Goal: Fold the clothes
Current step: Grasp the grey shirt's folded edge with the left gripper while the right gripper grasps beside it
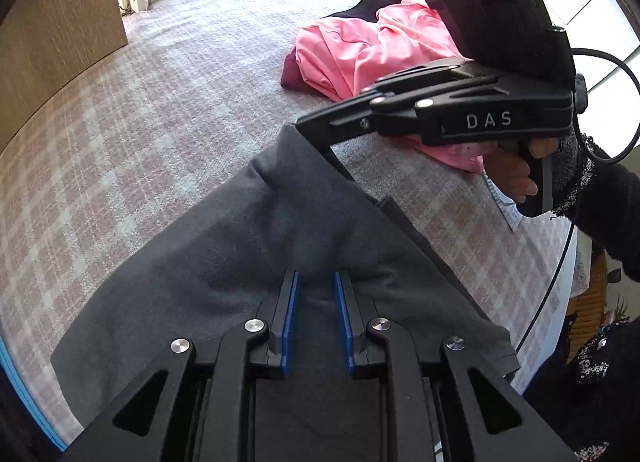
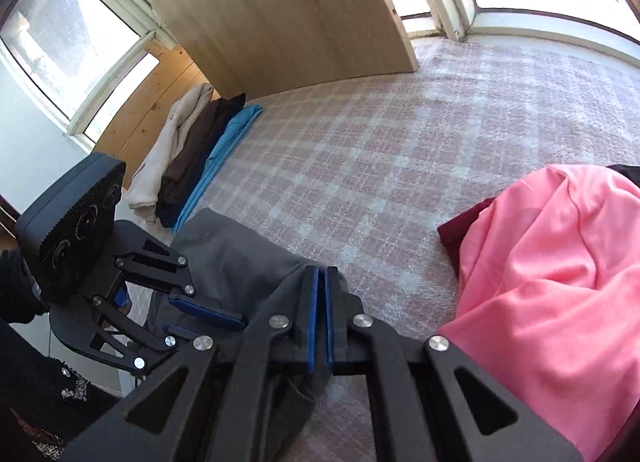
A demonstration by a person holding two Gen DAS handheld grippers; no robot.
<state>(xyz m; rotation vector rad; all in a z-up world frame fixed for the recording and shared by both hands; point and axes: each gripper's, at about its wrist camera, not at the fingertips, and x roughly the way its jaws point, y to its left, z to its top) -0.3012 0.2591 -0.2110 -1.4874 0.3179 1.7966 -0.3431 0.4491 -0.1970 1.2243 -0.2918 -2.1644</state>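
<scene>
While my right tool (image 2: 322, 282) pinches a corner of the grey garment (image 1: 280, 222) between its blue pads (image 2: 313, 310), lifting that corner off the pink-and-white checked bed cover (image 1: 140, 142), my left tool (image 1: 316, 282) hangs over the garment's middle with its fingers spread and nothing between them. Beside the grey garment, to its right, lies a crumpled pink garment (image 2: 560, 262) over a maroon one (image 2: 460, 228), and folded clothes (image 2: 188, 158) sit stacked at the bed's far left edge.
</scene>
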